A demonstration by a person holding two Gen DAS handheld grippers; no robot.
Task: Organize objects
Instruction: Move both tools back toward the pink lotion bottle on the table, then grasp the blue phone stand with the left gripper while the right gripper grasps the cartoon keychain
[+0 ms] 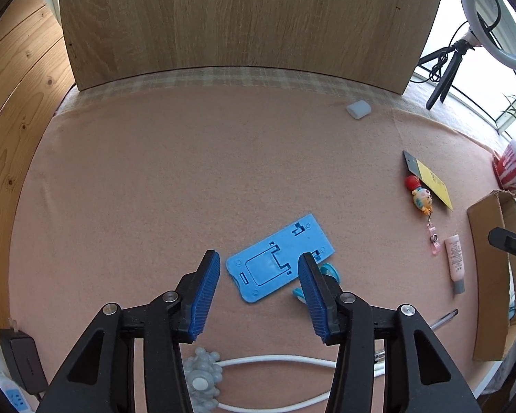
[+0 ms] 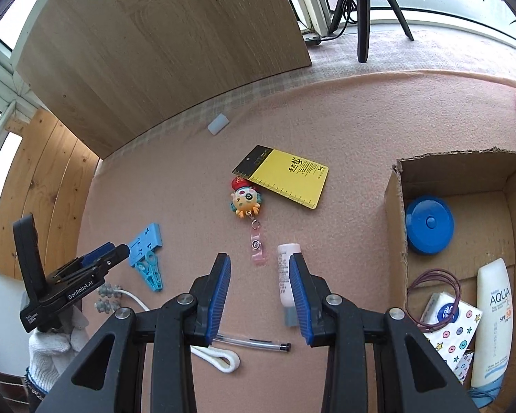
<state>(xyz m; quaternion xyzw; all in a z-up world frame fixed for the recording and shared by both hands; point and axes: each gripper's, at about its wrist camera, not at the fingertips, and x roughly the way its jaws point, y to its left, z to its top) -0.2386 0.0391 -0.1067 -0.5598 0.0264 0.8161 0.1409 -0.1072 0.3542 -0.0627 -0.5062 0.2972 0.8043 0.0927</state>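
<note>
Left gripper (image 1: 259, 290) fingers spread, empty, hovering above blue stand (image 1: 280, 258) flat on desk (image 1: 154, 172). Right gripper (image 2: 259, 290) fingers parted, nothing pinched. Cardboard box (image 2: 394, 227) at 3 o'clock, part-filled. Pink tube (image 2: 285, 275) near 1 o'clock of right fingers. Step: picking approach. Next: descend, close on stand.

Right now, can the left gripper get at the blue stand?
Probably yes. The left gripper hangs open just above the blue stand, which lies flat on the cloth. Only the blue clips touch its near end; nothing covers it.
</note>
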